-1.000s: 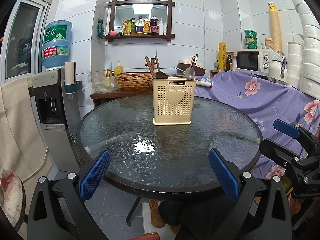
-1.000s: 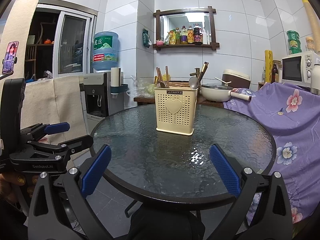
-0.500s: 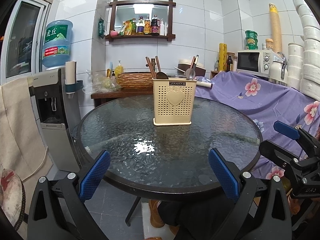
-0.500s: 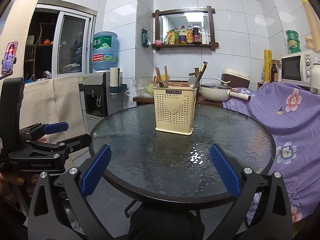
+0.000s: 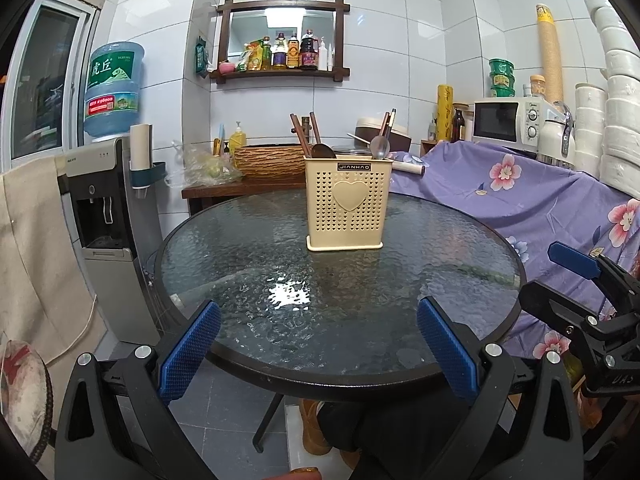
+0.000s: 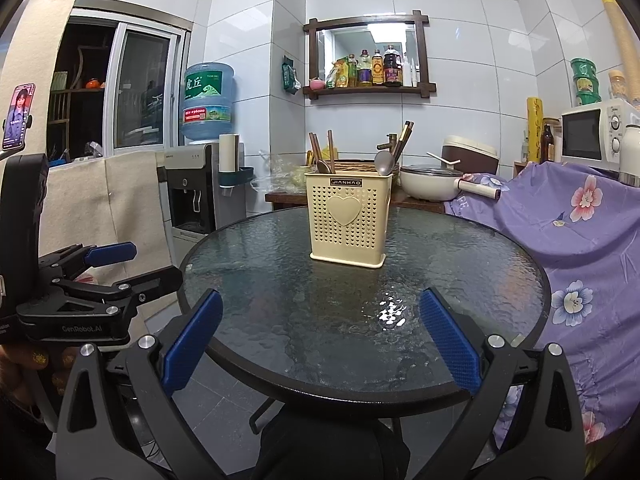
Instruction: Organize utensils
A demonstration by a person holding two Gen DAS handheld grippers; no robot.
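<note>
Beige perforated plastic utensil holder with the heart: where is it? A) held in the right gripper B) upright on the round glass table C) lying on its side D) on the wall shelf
B: the beige perforated plastic utensil holder stands upright on the round glass table, with spoons and chopsticks inside, both open grippers well short of it.

"JIANHAO" reads on the cream utensil holder (image 6: 347, 220); "GenRobot.AI" is printed on the left gripper (image 6: 120, 266); "虎丘" marks the water jug (image 6: 208, 100).
</note>
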